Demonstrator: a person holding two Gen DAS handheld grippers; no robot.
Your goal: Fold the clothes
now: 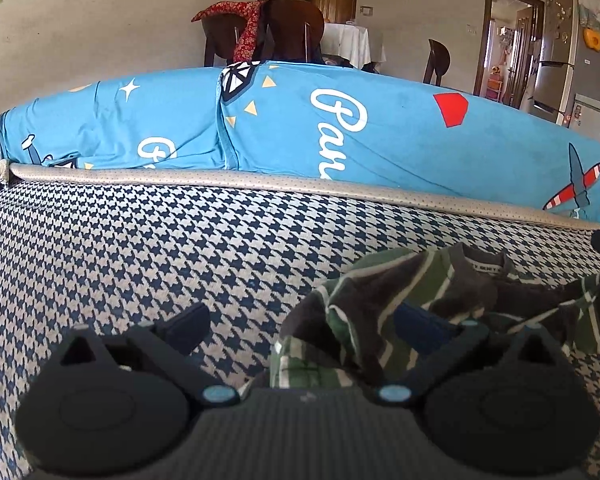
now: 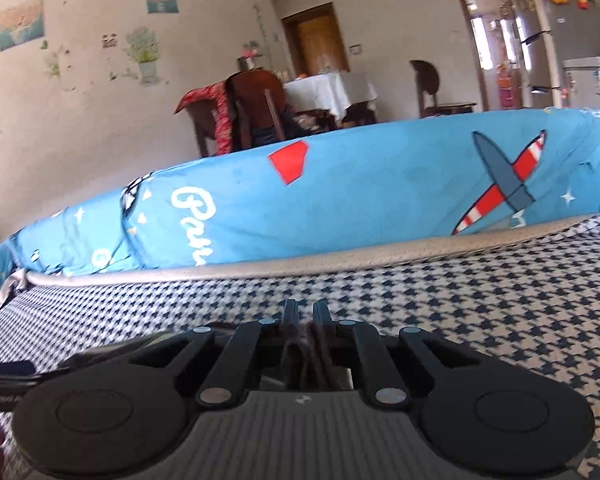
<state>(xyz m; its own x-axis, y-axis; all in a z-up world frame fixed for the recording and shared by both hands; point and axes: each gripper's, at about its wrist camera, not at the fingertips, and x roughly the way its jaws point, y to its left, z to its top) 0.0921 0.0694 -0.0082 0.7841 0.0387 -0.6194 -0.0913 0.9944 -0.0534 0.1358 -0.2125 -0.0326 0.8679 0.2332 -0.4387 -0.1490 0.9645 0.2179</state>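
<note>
A crumpled green, dark grey and white striped knit garment (image 1: 412,308) lies bunched on a flat surface covered in navy-and-cream houndstooth woven fabric (image 1: 148,248), toward the right of the left wrist view. Its ribbed dark collar with a small sewn-in label sits uppermost, and soft folds spill down toward the camera.

The left hand-held gripper (image 1: 300,326), matte black plastic with rounded pivot housings, has its two fingers spread wide apart. The left fingertip (image 1: 190,320) rests over bare houndstooth, while the right one lies against the striped cloth; nothing is pinched between them.

In the right wrist view, the right hand-held gripper (image 2: 306,314) has its narrow fingers drawn nearly together, clamping a thin bunch of dark grey-brown knit fabric that runs back between the linkage bars toward the camera. It appears to be part of the same garment, though the colours are hard to make out there.

Behind the houndstooth surface runs a beige, finely dotted piped edge (image 1: 260,180), and beyond it a smooth bright-blue cotton cover printed with white script, a red polygon and striped aeroplanes (image 1: 380,128). Farther back stand dark wooden chairs (image 1: 296,28), one draped with a red patterned cloth (image 1: 244,24).
</note>
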